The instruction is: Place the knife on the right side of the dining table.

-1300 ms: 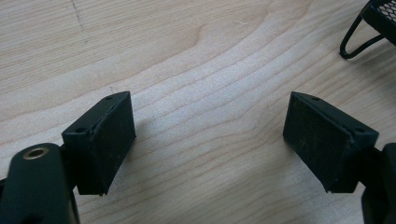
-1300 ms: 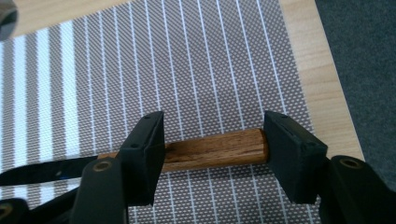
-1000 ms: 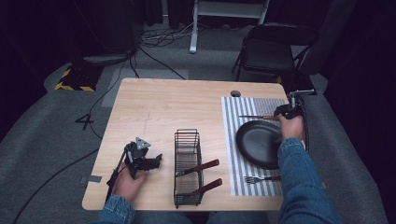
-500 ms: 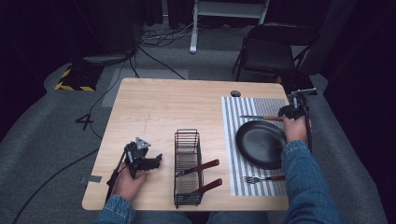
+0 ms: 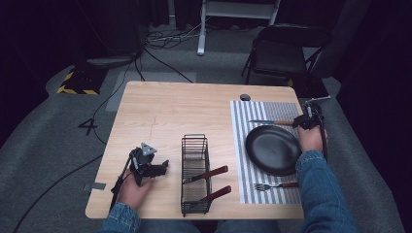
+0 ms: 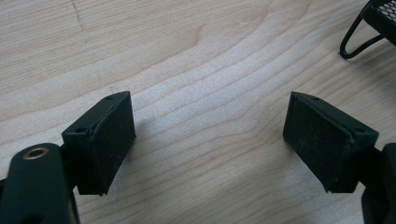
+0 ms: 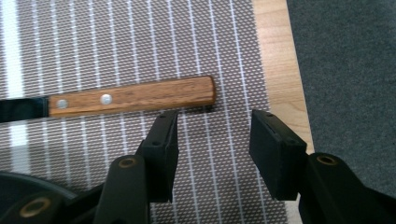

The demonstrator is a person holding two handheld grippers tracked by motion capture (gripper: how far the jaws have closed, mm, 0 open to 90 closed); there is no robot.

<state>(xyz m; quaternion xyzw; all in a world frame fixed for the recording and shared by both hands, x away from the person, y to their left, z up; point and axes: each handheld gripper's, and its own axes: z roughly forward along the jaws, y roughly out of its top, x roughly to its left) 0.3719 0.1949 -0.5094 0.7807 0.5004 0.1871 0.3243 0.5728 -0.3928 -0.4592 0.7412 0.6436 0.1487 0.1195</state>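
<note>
wooden-handled knife lying crosswise, handle toward open right gripper

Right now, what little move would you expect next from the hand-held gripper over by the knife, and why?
Probably the right hand-held gripper draws back off the placemat. Its jaws stand open with nothing between them, and the knife lies flat above the plate, apart from the jaws, so it looks already set down.

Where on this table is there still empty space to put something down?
The bare light wooden tabletop is free from its far edge down to the black wire basket and left of the striped grey placemat. That mat is crowded: black round plate, wooden-handled knife, fork.
</note>
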